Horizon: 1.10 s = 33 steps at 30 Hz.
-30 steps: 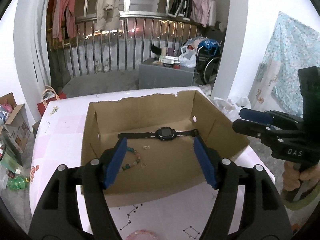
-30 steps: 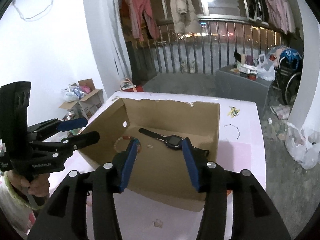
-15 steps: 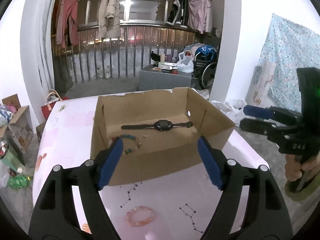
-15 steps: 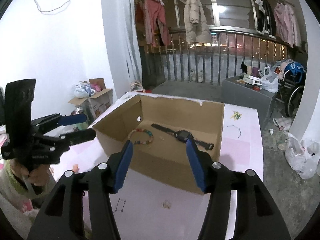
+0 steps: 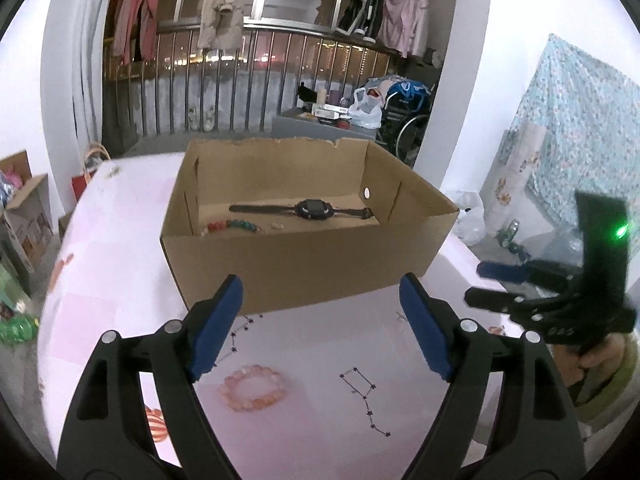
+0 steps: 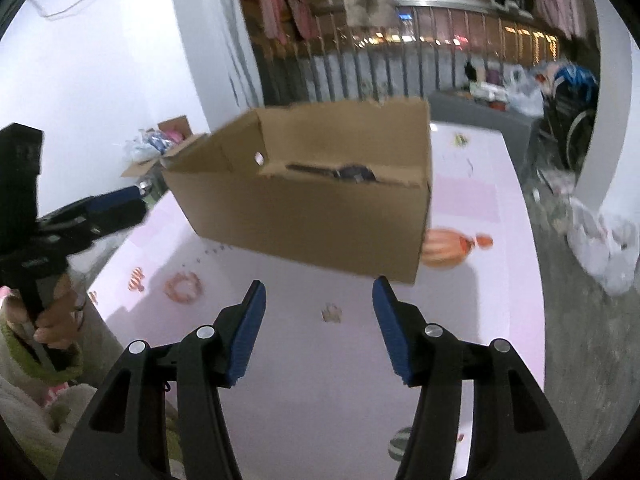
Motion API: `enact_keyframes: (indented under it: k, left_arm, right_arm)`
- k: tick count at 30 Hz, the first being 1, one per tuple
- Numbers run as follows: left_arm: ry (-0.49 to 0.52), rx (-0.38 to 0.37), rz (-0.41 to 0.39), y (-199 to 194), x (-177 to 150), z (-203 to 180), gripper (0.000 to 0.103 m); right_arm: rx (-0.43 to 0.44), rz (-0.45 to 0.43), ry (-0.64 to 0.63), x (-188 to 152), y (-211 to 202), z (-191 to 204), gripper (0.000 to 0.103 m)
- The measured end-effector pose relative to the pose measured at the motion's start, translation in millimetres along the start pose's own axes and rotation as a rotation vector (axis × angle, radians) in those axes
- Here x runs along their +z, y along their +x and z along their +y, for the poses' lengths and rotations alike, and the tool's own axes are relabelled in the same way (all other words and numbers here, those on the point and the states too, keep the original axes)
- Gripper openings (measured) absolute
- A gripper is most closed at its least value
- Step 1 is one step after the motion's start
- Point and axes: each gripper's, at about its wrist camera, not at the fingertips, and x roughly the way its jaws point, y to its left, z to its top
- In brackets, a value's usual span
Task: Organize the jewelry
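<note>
Since both the left gripper (image 5: 320,320) and right gripper (image 6: 318,330) hang released and empty, the left should straddle the pink bead bracelet (image 5: 256,387) squarely before clenching.

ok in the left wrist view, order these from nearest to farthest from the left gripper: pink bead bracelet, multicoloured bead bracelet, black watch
1. Pink bead bracelet: on the pink table in front of the brown cardboard box, just ahead of the open left gripper.
2. Multicoloured bead bracelet: inside the box, on its left.
3. Black watch: inside the box, by the far wall.
</note>
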Motion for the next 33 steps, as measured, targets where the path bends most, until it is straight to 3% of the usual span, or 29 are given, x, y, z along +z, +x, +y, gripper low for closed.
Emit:
enact_keyframes:
  k: [10, 17, 28, 33]
  left_arm:
    - [-0.005, -0.031, 0.097, 33, -28, -5, 0.077]
    - [0.086, -0.052, 0.122, 62, -42, -24, 0.077]
    - [0.28, -0.062, 0.12, 80, -60, -50, 0.077]
    - [0.366, -0.128, 0.134, 92, -58, -67, 0.058]
  right_arm:
    - [-0.046, 0.057, 0.025, -26, 22, -16, 0.055]
    - [-0.016, 0.049, -0.029, -24, 28, -19, 0.052]
    - [0.027, 0.063, -0.176, -17, 43, -11, 0.033]
    - [0.075, 0.076, -0.256, -10, 48, -9, 0.027]
